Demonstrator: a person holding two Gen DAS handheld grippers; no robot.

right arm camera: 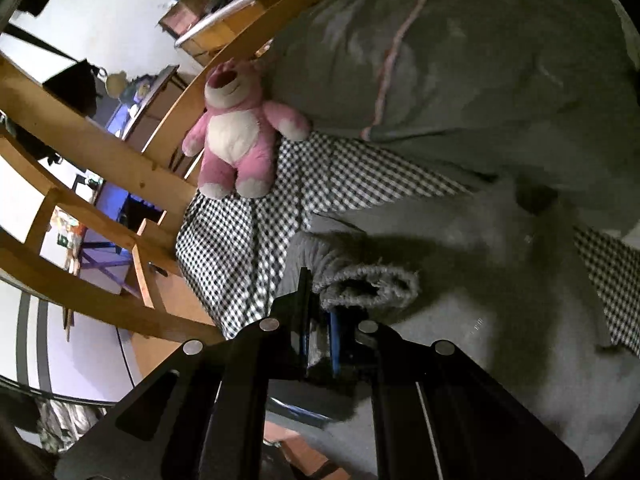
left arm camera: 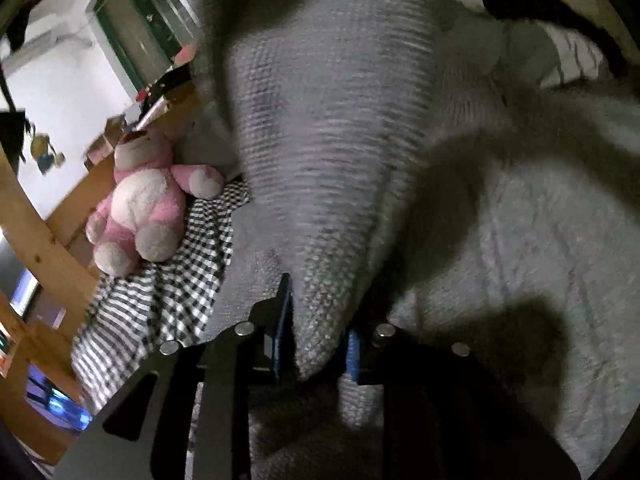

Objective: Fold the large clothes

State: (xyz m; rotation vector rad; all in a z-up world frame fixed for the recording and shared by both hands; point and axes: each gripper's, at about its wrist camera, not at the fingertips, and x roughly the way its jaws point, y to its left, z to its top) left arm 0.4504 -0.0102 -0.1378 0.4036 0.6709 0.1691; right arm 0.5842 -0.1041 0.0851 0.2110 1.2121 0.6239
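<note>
Checked bedsheet (right arm camera: 256, 240) under ribbed grey knit (left arm camera: 332, 140)

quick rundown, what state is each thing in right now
left gripper: shut on a fold of the grey knit garment, which rises stretched and lifted away from it
right gripper: shut on a bunched edge of the garment
pink teddy bear: sitting upright against the wooden rail
checked sheet: spread, rumpled
grey pillow: lying beside the bear
</note>
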